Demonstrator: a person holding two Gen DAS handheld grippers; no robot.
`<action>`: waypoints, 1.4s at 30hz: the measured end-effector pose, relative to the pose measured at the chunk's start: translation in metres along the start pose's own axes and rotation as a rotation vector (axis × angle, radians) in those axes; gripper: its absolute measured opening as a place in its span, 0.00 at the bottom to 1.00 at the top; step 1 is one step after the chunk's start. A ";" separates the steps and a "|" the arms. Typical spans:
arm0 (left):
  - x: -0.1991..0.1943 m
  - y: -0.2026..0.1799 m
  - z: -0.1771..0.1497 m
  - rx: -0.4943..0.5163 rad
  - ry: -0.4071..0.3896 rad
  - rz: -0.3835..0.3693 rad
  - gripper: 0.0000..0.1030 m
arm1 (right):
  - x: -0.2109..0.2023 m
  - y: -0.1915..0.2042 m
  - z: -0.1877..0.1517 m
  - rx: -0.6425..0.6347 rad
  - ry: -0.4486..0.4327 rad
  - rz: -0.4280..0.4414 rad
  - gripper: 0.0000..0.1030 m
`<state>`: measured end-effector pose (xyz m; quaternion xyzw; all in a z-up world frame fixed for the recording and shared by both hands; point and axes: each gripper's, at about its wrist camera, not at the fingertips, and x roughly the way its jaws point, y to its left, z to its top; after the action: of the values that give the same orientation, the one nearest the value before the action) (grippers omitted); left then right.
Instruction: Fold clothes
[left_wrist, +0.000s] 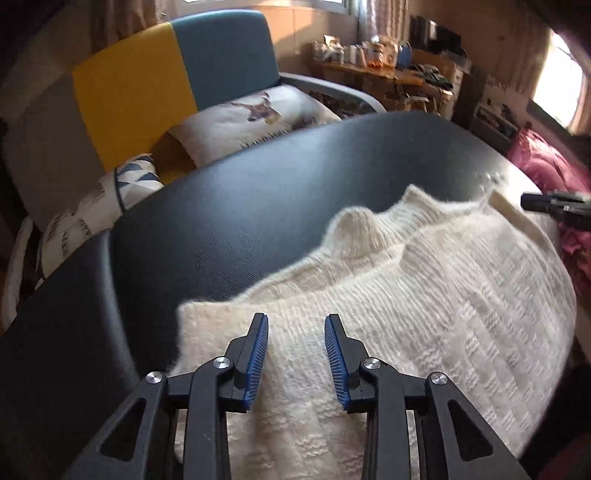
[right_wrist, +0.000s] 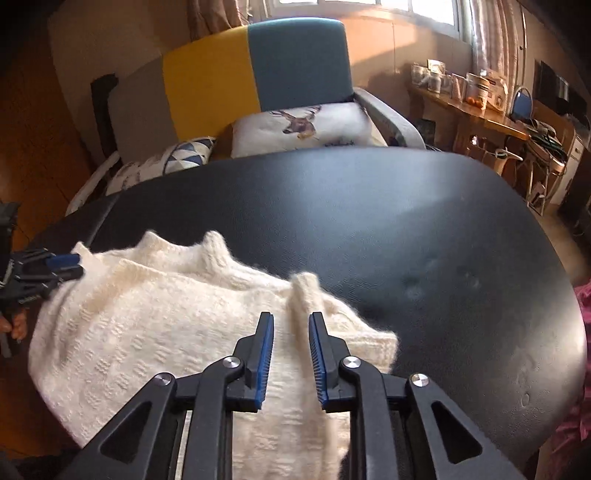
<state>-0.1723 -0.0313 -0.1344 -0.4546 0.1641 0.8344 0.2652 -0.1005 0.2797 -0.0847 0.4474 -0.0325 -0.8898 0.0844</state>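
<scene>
On the black leather-look tabletop (right_wrist: 406, 221) a fluffy cream knitted sweater (right_wrist: 147, 332) lies partly folded (layers overlapping); both grippers, left gripper (left_wrist: 295, 321) and right gripper (right_wrist: 291, 317), hover with jaws apart, holding nothing.

Black left gripper (left_wrist: 295, 319), right gripper (right_wrist: 291, 317): blue ribbed pads, silver screws.

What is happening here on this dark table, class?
A person holds a two-finger claw in each hand over a fluffy cream knitted sweater that lies bunched on a black leather-look table. Both the left claw and the right claw are open, hovering over the near edge of the knit, gripping nothing. The sweater looks partly gathered, not neatly folded. Behind the table stands a yellow and teal sofa with a white deer-print cushion.
</scene>
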 end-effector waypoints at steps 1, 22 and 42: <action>0.005 -0.005 0.000 0.021 0.019 -0.003 0.35 | -0.002 0.008 0.002 -0.016 -0.002 0.025 0.20; -0.032 0.082 -0.044 -0.467 -0.069 0.051 0.04 | 0.034 0.050 -0.038 -0.106 0.112 0.016 0.21; -0.063 0.076 -0.151 -0.570 -0.048 -0.280 0.19 | 0.032 0.083 -0.030 -0.140 0.139 0.052 0.22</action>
<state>-0.0883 -0.1889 -0.1587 -0.5088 -0.1465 0.8127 0.2432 -0.0852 0.1928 -0.1166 0.4999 0.0243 -0.8542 0.1406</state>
